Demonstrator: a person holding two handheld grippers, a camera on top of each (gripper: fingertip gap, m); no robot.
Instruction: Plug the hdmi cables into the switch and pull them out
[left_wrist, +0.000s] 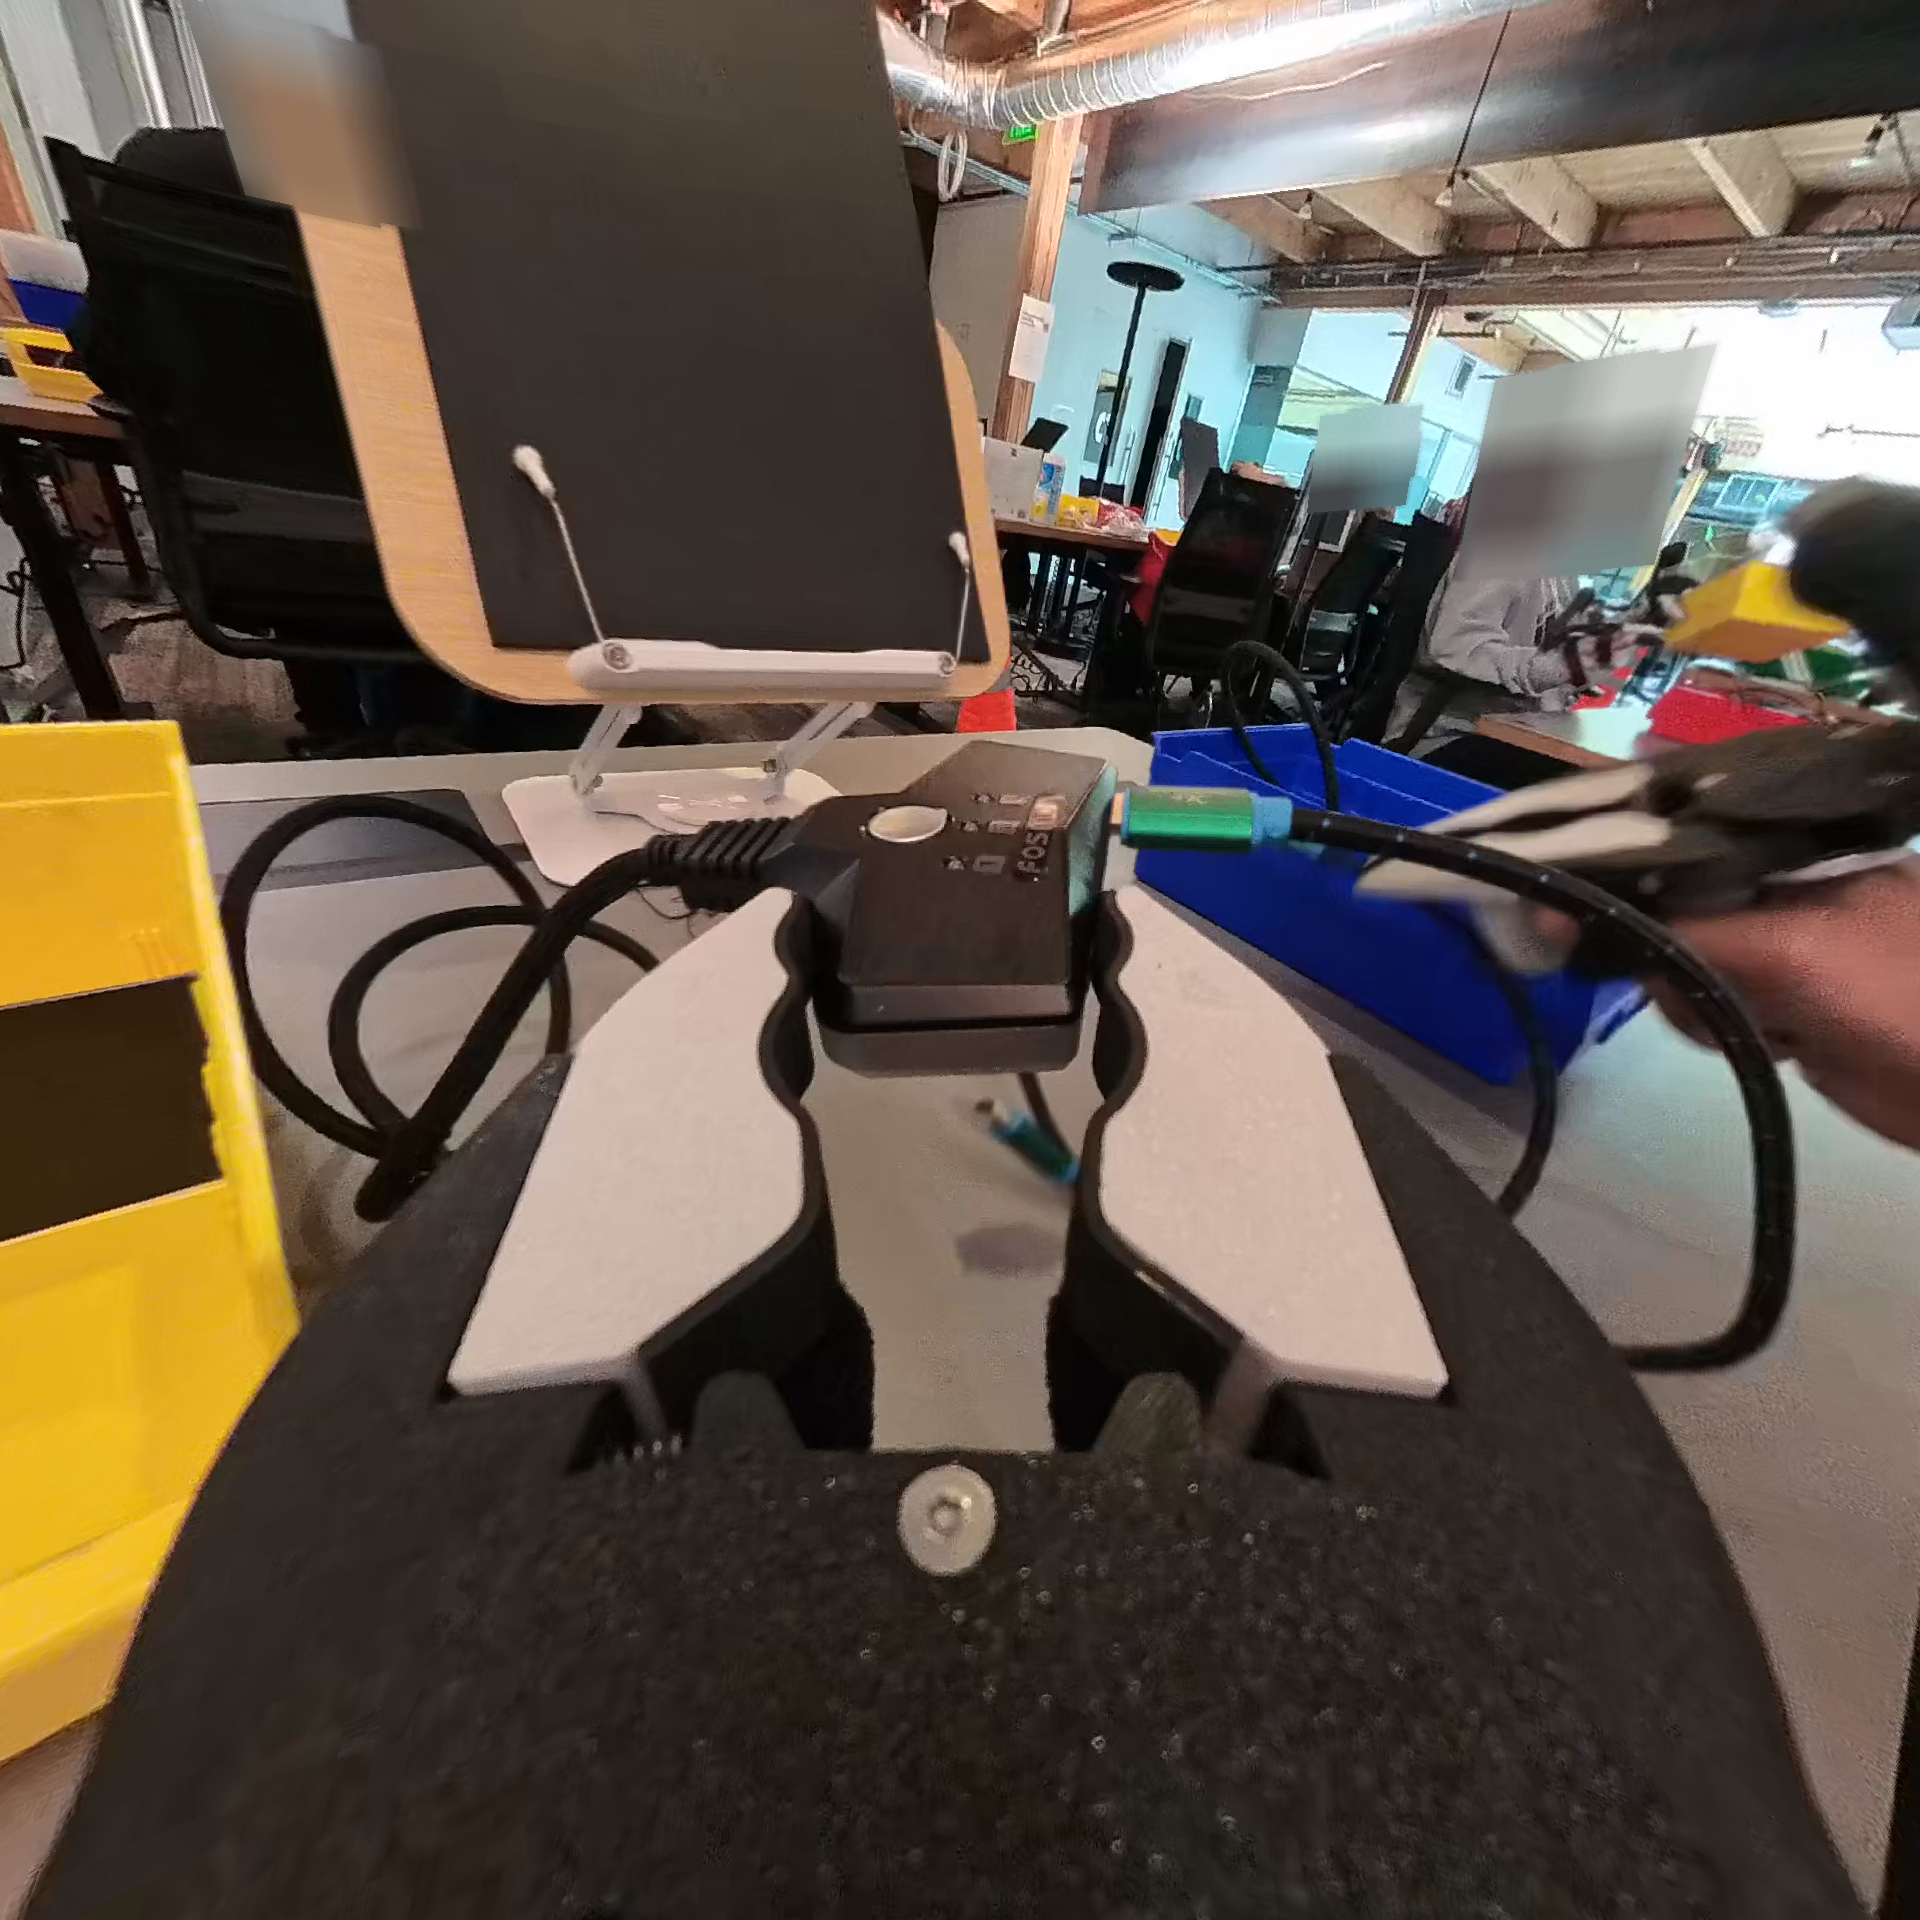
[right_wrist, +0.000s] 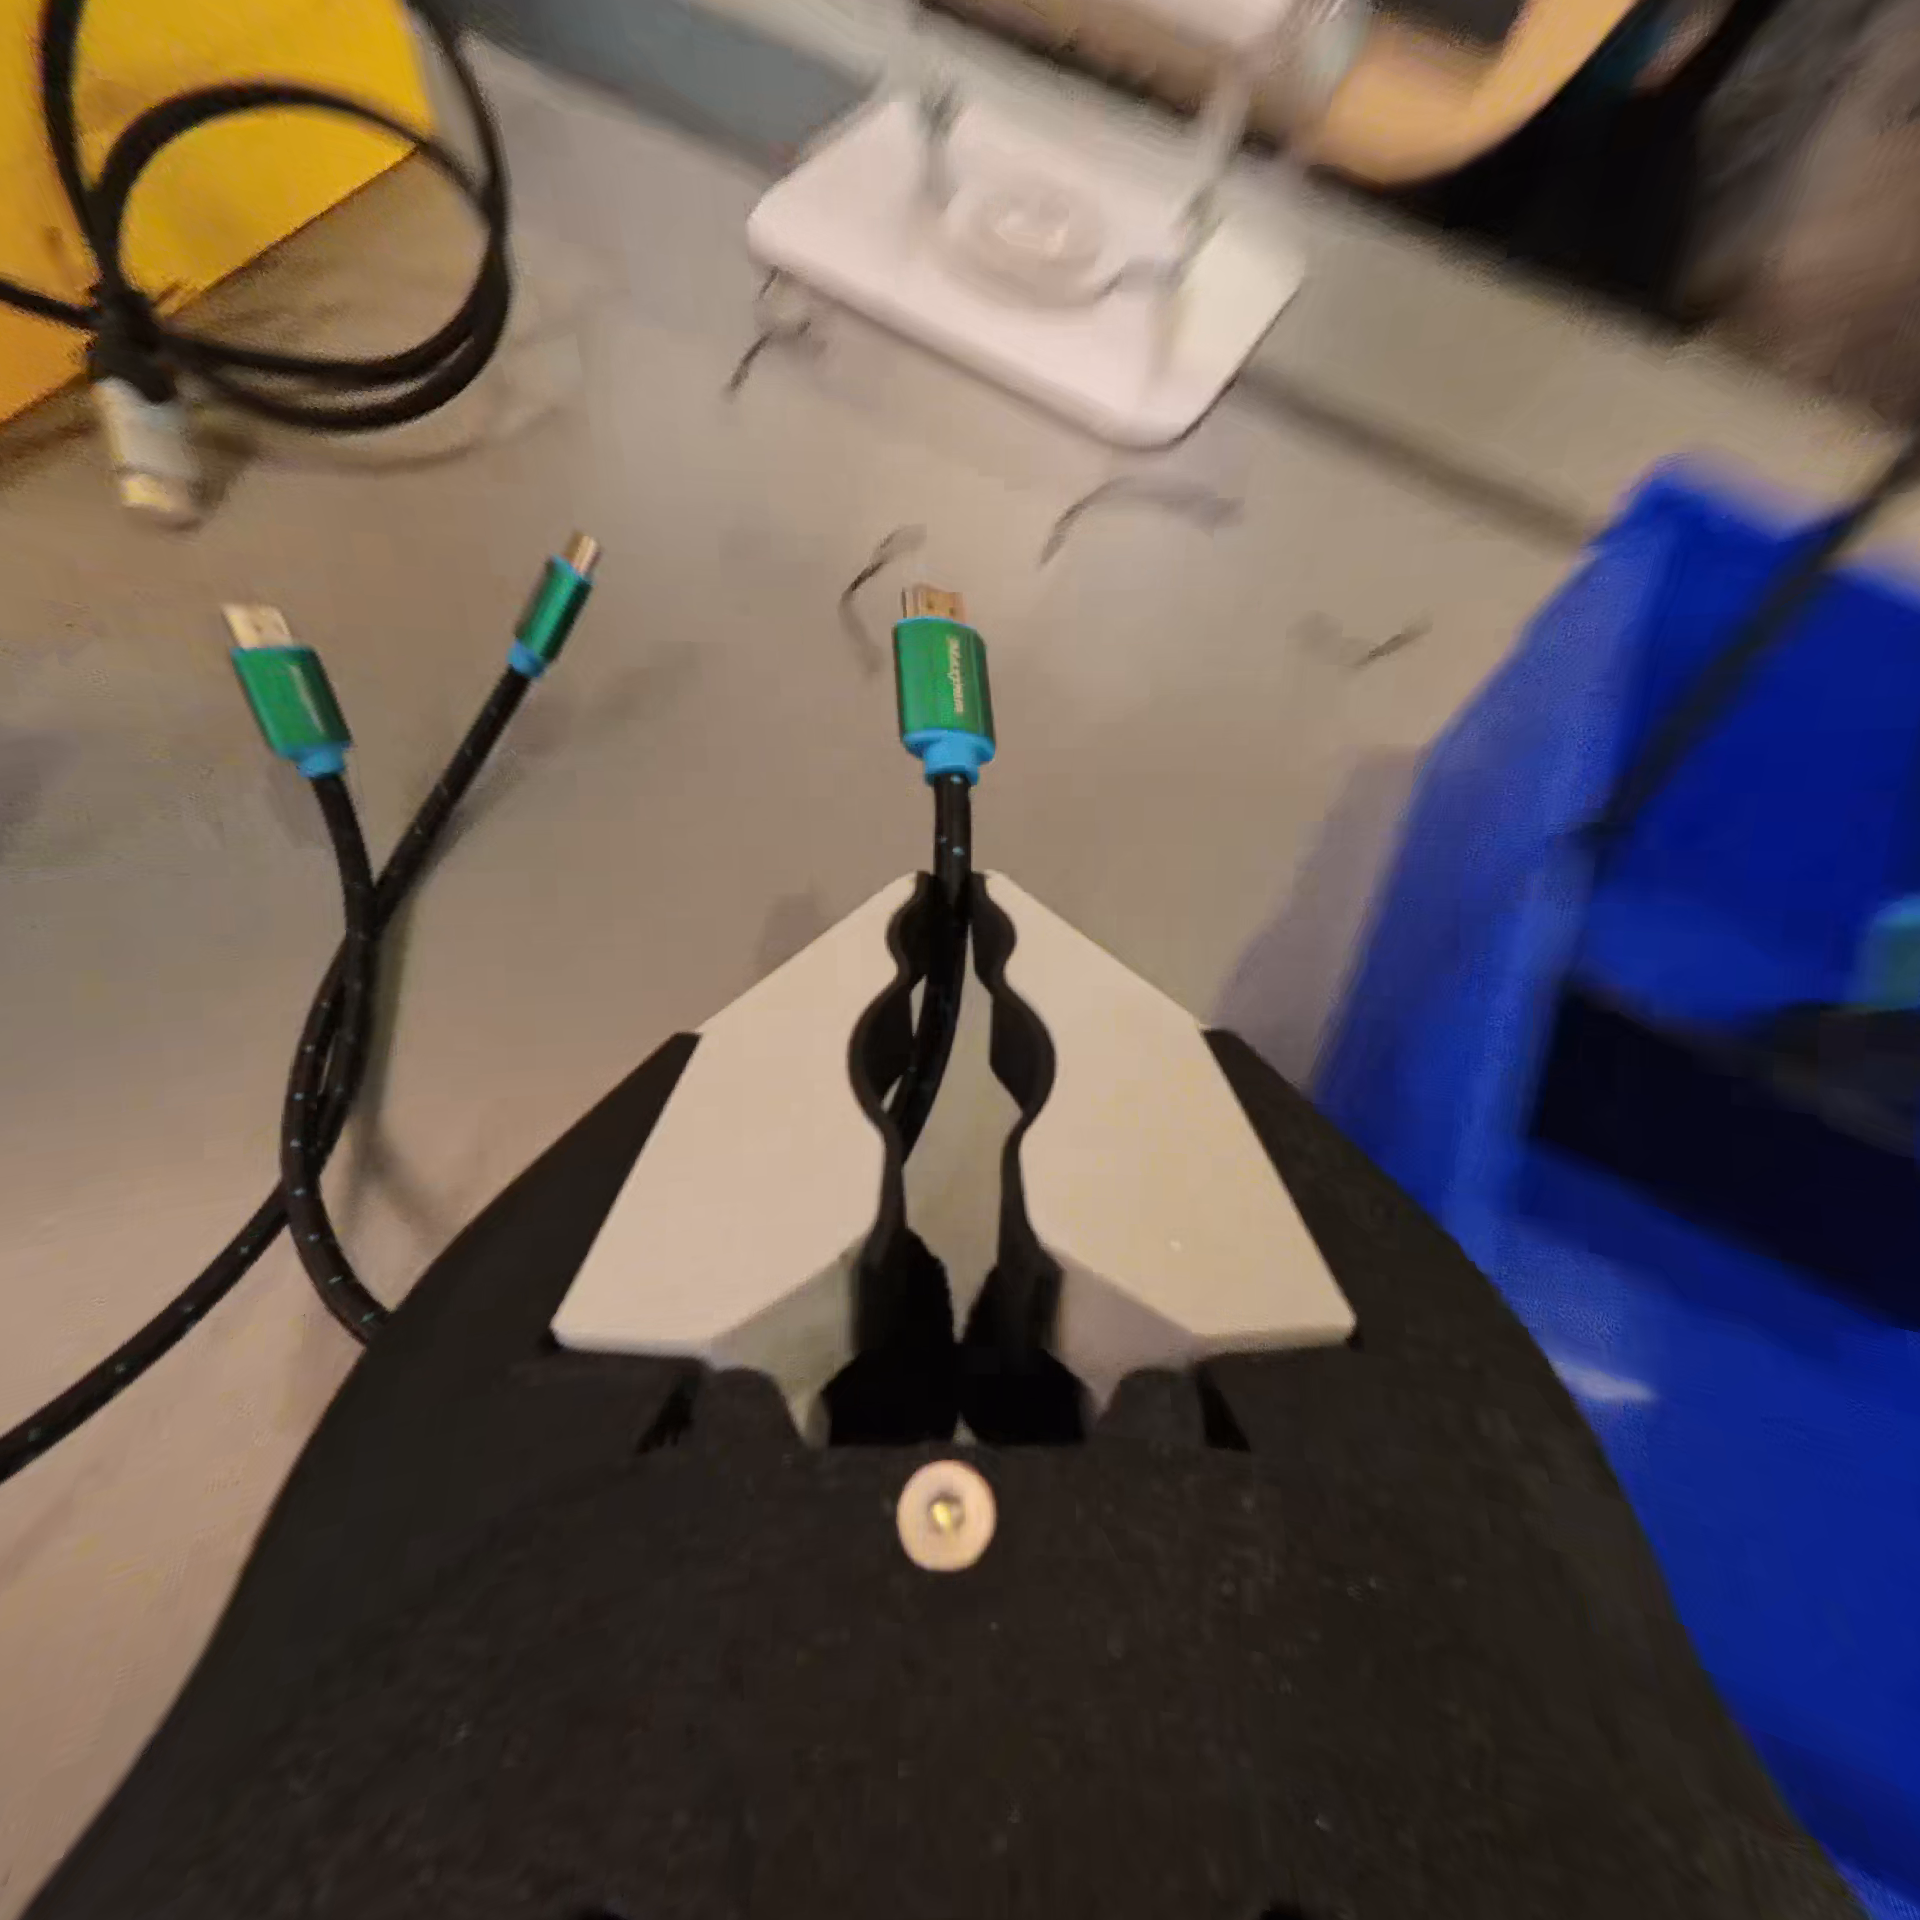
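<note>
- Grey tabletop (right_wrist: 644, 790) runs open through its middle; its far edge is lined by a white stand base (right_wrist: 1023, 281), its left edge by a yellow bin (left_wrist: 114, 1143) and its right edge by a blue bin (left_wrist: 1382, 935).
- Left gripper (left_wrist: 951, 966) is closed on the black switch (left_wrist: 961, 894), its white fingers (left_wrist: 675, 1122) pressing the box's two sides and holding it lifted above the tabletop.
- A thick black cable (left_wrist: 499, 997) is plugged into the switch's left end and loops down toward the yellow bin.
- Right gripper (right_wrist: 951, 894) pinches a braided black cable (right_wrist: 951, 831) just behind its green plug (right_wrist: 940, 681), jaws nearly together around it.
- In the left wrist view that green plug's metal tip sits just beside the switch's right end, level with it; whether it touches the port cannot be told.
- The held cable arcs in a wide loop behind the right gripper, in front of the blue bin.
- Two more green-plugged cables (right_wrist: 286, 696) lie crossed near the tabletop's left side, well apart from the switch; a silver-ended cable coil (right_wrist: 145, 436) lies against the yellow bin.
- The switch's top carries a round white button (left_wrist: 906, 826), small icons and white lettering; the green plug bears small print, blurred.
- A wooden board (left_wrist: 665, 343) on the white stand rises behind the switch, past the far edge.
</note>
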